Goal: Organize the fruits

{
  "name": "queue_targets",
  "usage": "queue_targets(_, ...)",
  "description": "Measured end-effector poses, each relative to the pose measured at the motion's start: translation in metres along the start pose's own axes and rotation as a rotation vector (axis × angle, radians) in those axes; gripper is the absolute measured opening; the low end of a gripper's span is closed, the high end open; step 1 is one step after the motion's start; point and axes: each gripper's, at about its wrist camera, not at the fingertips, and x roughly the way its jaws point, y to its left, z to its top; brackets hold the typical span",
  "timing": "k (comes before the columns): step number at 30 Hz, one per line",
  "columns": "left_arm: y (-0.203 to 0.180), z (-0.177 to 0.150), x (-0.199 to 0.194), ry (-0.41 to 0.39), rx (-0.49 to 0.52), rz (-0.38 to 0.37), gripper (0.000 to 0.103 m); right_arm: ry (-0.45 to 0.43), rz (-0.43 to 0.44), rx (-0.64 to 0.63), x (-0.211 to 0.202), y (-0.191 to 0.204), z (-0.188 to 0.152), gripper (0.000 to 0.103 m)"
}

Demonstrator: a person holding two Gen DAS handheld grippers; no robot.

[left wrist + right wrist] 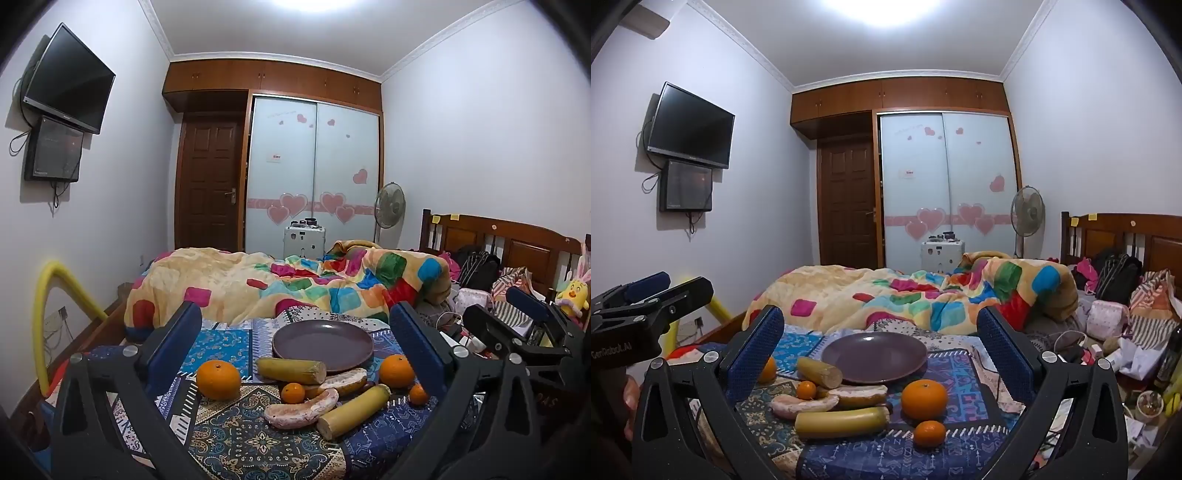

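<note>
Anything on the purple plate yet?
No, the purple plate is bare; the fruit lies on the patterned cloth in front. What is under the plate is covered.

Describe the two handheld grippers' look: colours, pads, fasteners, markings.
Both match: black skeletal frames with cut-out windows and round silver screws. Left gripper carries flat blue pads; on the right gripper the blue pads show a dimpled texture. White lettering, only partly legible, runs along the left gripper's black body in the right wrist view.
</note>
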Motion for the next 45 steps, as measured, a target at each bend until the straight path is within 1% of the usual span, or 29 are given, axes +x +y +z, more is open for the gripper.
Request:
queue_targets(2,0.000,0.000,0.001,0.010,0.009,-0.002,0.103,0.010,0.000,0.002,0.000,0.000,0.001,0.103)
queue_targets(7,0.000,-0.001,0.007,0.019,0.002,-0.019,0.103,0.005,0.005,0.003,0.001,0.001,0.002,0.103)
queue_targets(12,0.000,0.006,0.002,0.016,0.002,-0.008,0.103,0.006,0.013,0.007,0.000,0.006,0.001,0.103)
queue_targets(14,0.000,0.001,-0.001,0.008,0.011,-0.008,0.103,0.007,0.016,0.008,0.000,0.008,-0.001,0.103)
queue_targets(19,0.002,0.000,-0.002,0.000,0.011,-0.008,0.103,0.009,0.029,0.014,0.004,0.008,-0.001,0.103)
queue_targets(30,0.007,-0.003,0.003,0.008,-0.016,-0.011,0.103,0.005,0.027,0.014,0.003,0.009,0.000,0.103)
queue_targets(45,0.009,-0.008,0.006,0.017,-0.016,-0.009,0.103,-0.001,0.029,0.017,0.001,0.010,0.002,0.103)
